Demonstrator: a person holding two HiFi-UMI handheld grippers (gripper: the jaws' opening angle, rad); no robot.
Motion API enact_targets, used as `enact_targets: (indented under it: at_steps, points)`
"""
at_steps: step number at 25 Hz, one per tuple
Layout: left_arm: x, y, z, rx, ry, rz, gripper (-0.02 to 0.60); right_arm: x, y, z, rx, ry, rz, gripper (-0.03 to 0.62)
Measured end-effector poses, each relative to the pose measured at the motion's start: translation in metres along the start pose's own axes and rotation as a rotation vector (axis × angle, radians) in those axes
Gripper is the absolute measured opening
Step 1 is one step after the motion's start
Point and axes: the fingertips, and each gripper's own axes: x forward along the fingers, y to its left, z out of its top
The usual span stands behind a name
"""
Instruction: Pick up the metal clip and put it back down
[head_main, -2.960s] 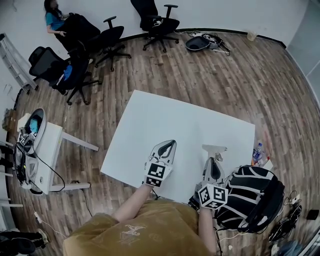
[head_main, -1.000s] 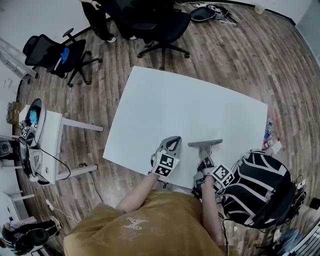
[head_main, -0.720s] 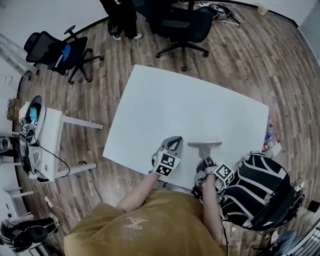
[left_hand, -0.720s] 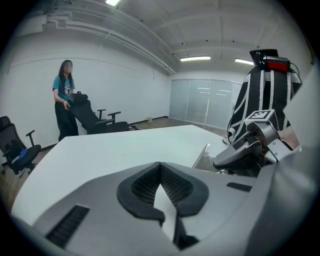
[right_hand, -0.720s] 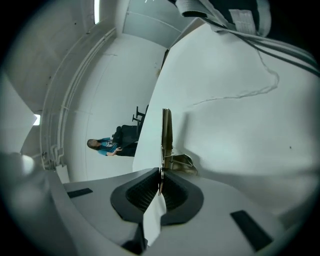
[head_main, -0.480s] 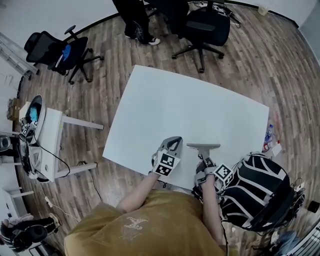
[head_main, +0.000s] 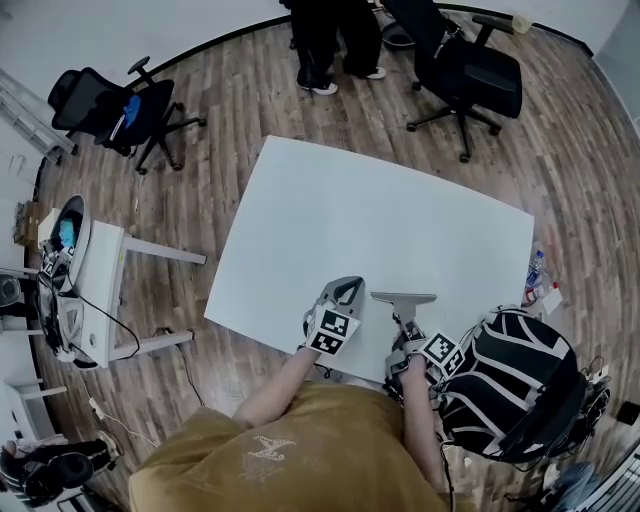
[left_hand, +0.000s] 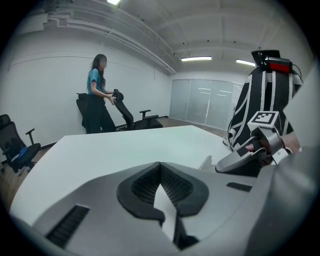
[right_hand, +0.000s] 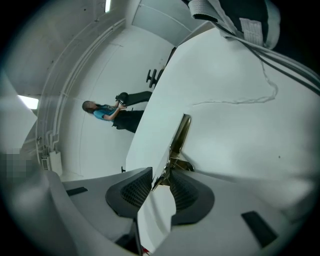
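Office room, wood floor (head_main: 560, 150), and a big white table (head_main: 330, 210) filling the middle of the head view. A swivel chair (head_main: 470, 75) and a person (head_main: 330, 40) are up at the top edge. The metal clip (head_main: 403, 297) lies on the table near its lower edge, wide bar across, tail pointing down the frame into the right gripper (head_main: 404, 321). The left gripper (head_main: 347, 286) sits just beside the clip to the left, so the right one is clearly nearer.

Left gripper view: pads meet at the tip, clenched on nothing, bare table ahead, striped backpack (left_hand: 265, 95) off to the right.

Right gripper view: the jaws have just been opening, and the pads stand apart with the clip's tail in the gap, not squeezed as far as I can see. The clip's long axis runs straight out from the fingers, up the frame. Looks to me like the put-down is basically done, so I'd back straight out along that line.
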Motion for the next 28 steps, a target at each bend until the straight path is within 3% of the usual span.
enact_targets:
  at_steps: [6,19,24,28]
  points:
    - [0.003,0.002,0.01,0.013,-0.011,-0.001,0.006,0.001,0.001,0.004,-0.019,0.001,-0.013,0.114]
    - [0.004,-0.003,0.006,0.009,0.001,-0.012,0.006,-0.007,-0.004,-0.002,-0.039,0.022,-0.058,0.115]
    - [0.002,0.0,0.006,0.009,0.003,-0.009,0.006,-0.005,-0.005,-0.008,-0.052,0.052,-0.052,0.167]
    - [0.0,0.004,0.006,0.007,0.001,-0.009,0.006,-0.006,-0.002,-0.011,-0.075,0.062,-0.066,0.167]
